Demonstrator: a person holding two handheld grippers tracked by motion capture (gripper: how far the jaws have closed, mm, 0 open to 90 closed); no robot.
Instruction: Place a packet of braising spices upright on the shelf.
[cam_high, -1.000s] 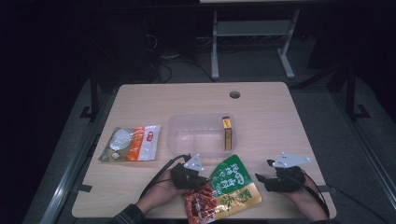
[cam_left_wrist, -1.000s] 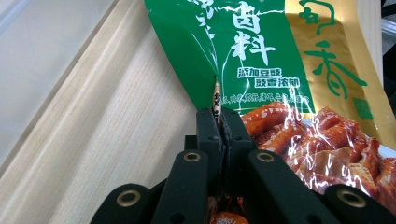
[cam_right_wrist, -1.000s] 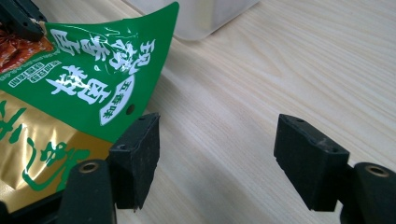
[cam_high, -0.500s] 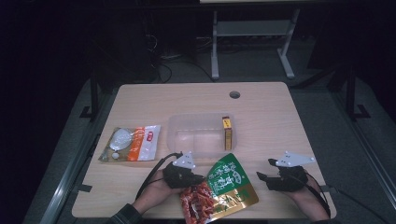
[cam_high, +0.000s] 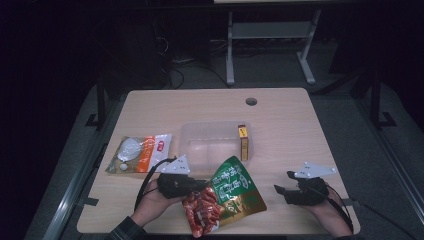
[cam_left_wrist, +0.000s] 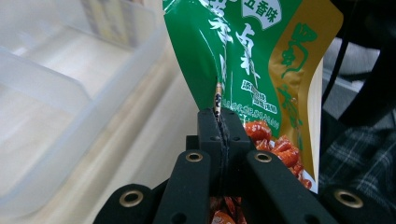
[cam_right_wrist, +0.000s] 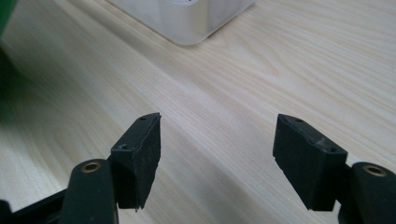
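My left gripper (cam_left_wrist: 218, 122) pinched tight on green snack pouch (cam_high: 231, 192) edge — lifted clear of table (cam_high: 295, 125). My right gripper (cam_right_wrist: 217, 161) wide apart, empty — parked aside near clear bin (cam_high: 200, 142).

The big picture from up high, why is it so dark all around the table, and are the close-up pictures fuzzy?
In the high view, light falls on the table alone, so the floor and room around it go nearly black. In the left gripper view the green snack bag is sharp, while the plastic box looks soft and washed out. In the right gripper view the wood grain is crisp near the jaws and the box corner blurs.
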